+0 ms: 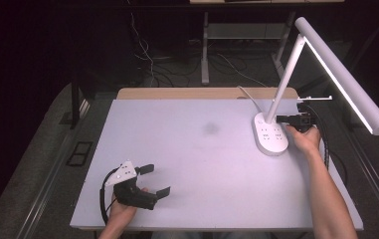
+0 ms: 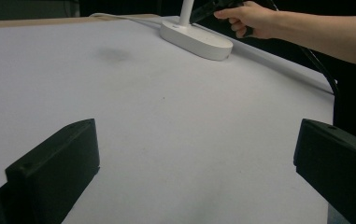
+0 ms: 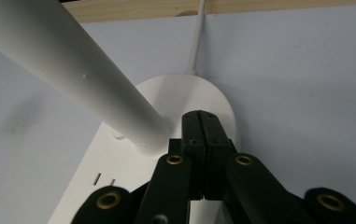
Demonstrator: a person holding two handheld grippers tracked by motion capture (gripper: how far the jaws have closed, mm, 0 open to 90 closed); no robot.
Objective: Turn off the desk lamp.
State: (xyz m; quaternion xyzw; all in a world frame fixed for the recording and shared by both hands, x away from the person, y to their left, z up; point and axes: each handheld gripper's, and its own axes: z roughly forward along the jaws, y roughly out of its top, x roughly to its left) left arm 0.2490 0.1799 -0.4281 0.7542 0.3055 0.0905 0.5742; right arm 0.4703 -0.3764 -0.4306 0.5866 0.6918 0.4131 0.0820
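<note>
The room around you is dark, with cables trailing over the floor beyond the far edge of the table [image 1: 192, 149], whose pale matte top sits on a wooden board that shows along the back. A faint dark smudge [image 1: 210, 129] marks the middle of the surface.

No container stands on the table. The one object on it is a white desk lamp: its oval base [image 1: 270, 134] sits toward your far right, carrying rows of small socket slots on top. A slanted white stem [image 1: 287, 74] rises from the back of the base to a long bar-shaped lamp head [image 1: 346, 74] that angles down over the right edge of the table. A white cord [image 1: 249, 97] runs from the base to the table's back edge.

Your right gripper [image 1: 281, 119] is at the lamp, held above the base just beside the foot of the stem. In the right gripper view its jaws are pressed flat together with nothing between them, their tips over the base next to where the stem [image 3: 73, 70] meets it; whether the tips touch the base [image 3: 199, 93] I cannot tell. Your right hand [image 1: 306, 137] sits just off the base's right side.

Your left gripper [image 1: 154, 179] is near the front left corner, well apart from the lamp, with its jaws spread wide and empty above bare tabletop. From the left gripper view the lamp base [image 2: 196, 39] lies far ahead with your right hand [image 2: 245, 18] beside it.
</note>
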